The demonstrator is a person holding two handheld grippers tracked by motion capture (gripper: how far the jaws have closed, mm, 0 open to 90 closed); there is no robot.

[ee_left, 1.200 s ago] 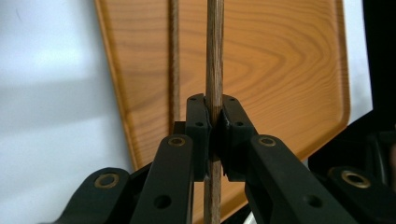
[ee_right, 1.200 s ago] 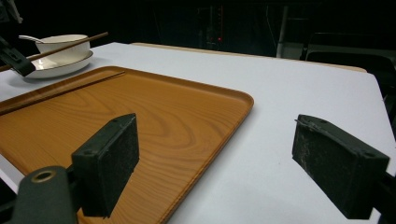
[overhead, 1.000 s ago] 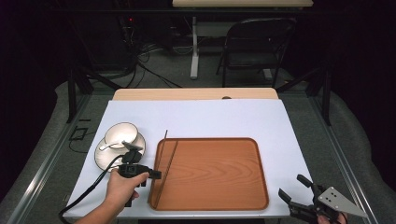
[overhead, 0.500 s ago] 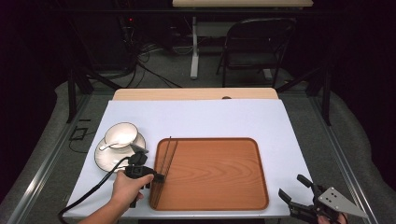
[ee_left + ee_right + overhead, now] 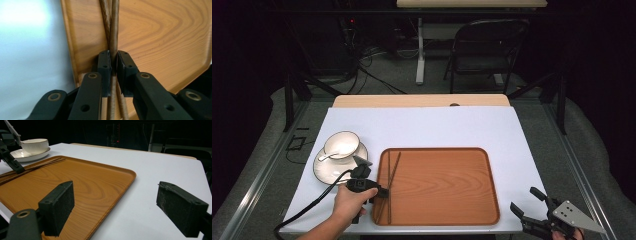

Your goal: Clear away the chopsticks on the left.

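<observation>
Two thin dark-brown chopsticks (image 5: 390,172) lie lengthwise along the left side of the wooden tray (image 5: 447,185), crossing each other near their near ends. My left gripper (image 5: 381,192) reaches over the tray's left rim from a hand at the table's front. In the left gripper view its pads (image 5: 103,62) sit tight against one chopstick (image 5: 114,30), with the second stick (image 5: 105,17) just beside it; the jaws have just been easing open a little. My right gripper (image 5: 523,198) rests off the front right corner, open, with nothing between its pads (image 5: 58,207).
A white cup (image 5: 341,145) with a spoon stands on a white saucer (image 5: 326,172) left of the tray, close behind the left gripper. The white table top (image 5: 437,125) extends to the far side. A folding chair (image 5: 484,50) and cables are on the floor past the table.
The left gripper has moved right, from beside the tray's left rim to over it. The chopsticks came with it and now lie flat in the tray. The right gripper has not moved.
</observation>
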